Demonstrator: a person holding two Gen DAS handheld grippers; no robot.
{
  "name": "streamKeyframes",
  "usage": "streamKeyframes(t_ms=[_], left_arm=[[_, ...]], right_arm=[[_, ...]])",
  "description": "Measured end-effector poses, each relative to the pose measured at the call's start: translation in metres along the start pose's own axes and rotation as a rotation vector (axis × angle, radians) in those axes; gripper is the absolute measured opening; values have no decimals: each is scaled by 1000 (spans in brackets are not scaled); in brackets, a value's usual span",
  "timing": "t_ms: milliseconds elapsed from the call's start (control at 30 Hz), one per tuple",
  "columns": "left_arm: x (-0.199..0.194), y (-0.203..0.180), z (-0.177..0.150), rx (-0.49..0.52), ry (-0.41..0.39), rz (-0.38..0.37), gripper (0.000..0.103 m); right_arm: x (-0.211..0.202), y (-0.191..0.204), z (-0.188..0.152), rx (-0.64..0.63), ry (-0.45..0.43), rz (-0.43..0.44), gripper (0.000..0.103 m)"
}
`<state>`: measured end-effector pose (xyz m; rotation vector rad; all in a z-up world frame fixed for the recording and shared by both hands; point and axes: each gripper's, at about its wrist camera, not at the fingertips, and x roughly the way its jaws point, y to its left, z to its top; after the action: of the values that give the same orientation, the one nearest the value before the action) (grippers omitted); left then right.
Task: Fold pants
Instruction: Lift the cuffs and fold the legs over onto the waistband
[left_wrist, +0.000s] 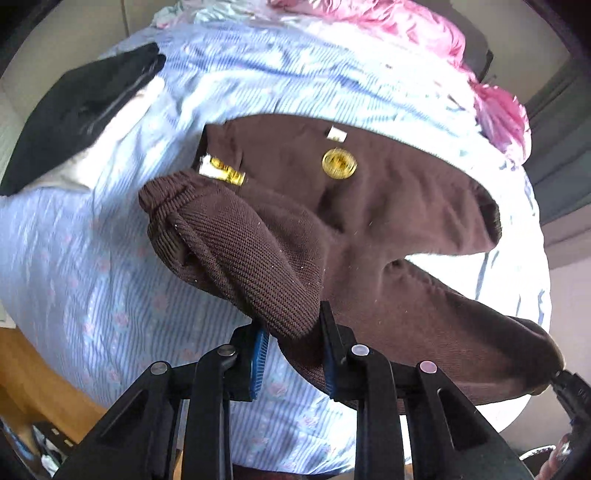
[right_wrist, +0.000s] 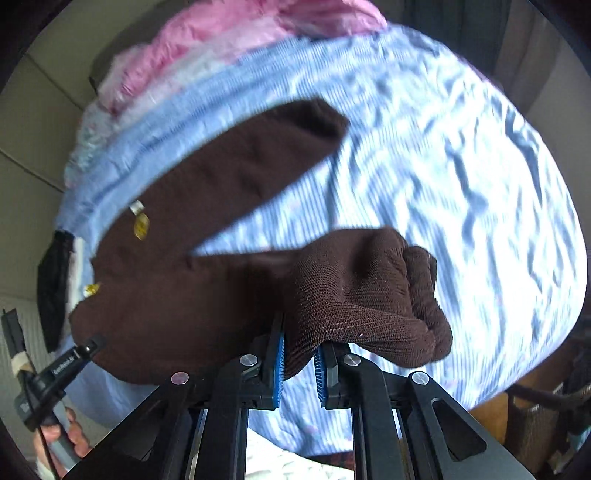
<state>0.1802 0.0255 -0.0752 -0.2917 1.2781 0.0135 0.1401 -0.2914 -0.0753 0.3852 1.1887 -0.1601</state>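
Observation:
Brown knit pants (left_wrist: 369, 221) with gold buttons lie on a blue striped bed sheet (left_wrist: 92, 277). My left gripper (left_wrist: 293, 354) is shut on the waistband corner of the pants, lifting a ribbed fold above the sheet. In the right wrist view the pants (right_wrist: 192, 280) spread left, one leg lying toward the upper right. My right gripper (right_wrist: 299, 363) is shut on the ribbed cuff end (right_wrist: 369, 295) of the other leg, held off the sheet (right_wrist: 443, 166). The left gripper also shows at the lower left of the right wrist view (right_wrist: 74, 360).
A black folded garment (left_wrist: 81, 110) lies on the sheet at the far left. A pink crumpled blanket (left_wrist: 424, 33) is piled at the bed's far side, also in the right wrist view (right_wrist: 221, 40). Wooden floor (left_wrist: 33, 380) shows beside the bed.

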Motion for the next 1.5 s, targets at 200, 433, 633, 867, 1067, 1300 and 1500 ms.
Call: streamKeyframes(t_ms=[200,433,633,867,1067,1300,1500], left_arm=[[-9,2,8,-38,-53,-8,25],[13,-4,57,-118,-44,10,25],[33,-21,107,-134,-14,42,25],[78,-31,158,-161,41,102,26],[117,-26,180,-209,102,126,29],[136,-22,198,-177,98,217,59],[114,-28,194,-116,25,214,67]], right_arm=[[-33,-10,37,-10,-88,25,14],[-19,8,86,29,-107,41,14],[12,14,135,96,-85,17,14],[78,22,198,170,7,-16,14],[135,31,236,165,79,-59,14],[172,45,260,102,96,-107,14],[167,54,262,37,66,-97,56]])
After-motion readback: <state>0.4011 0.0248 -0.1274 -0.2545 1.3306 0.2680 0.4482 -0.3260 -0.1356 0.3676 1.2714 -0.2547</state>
